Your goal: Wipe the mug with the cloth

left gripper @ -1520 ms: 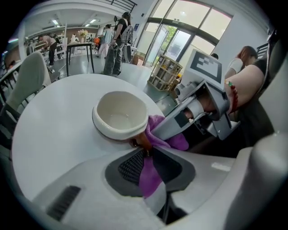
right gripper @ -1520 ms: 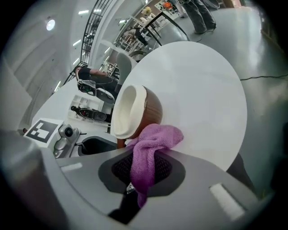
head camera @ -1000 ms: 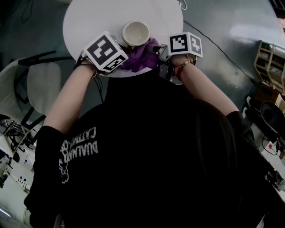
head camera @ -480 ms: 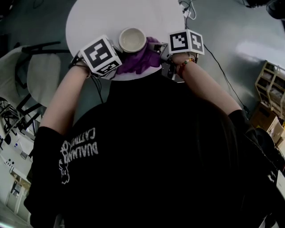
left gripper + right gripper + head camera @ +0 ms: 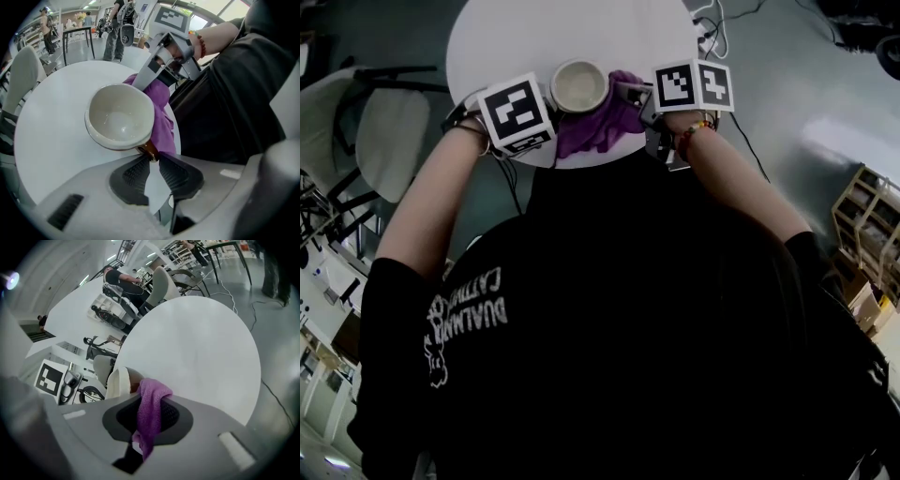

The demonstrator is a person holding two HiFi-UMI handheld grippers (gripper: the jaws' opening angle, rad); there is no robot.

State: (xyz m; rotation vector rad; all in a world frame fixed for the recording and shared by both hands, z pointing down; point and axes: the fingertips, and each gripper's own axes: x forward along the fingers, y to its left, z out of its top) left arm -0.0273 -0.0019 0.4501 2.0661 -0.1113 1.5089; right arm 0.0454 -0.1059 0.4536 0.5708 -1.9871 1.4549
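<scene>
We pinch the tilted mug (image 5: 121, 123) by its handle in the left claw (image 5: 153, 161) over the bench (image 5: 51, 140); the right claw (image 5: 149, 403) clamps the purple cloth (image 5: 151, 397), touching the mug.

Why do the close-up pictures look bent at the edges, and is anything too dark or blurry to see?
Left gripper view: the wide lens bows the round table, blackens the corners; the mug is sharp. Right gripper view: same bulge, purple cloth crisp. Head view: dim, the black shirt swallows detail.
</scene>
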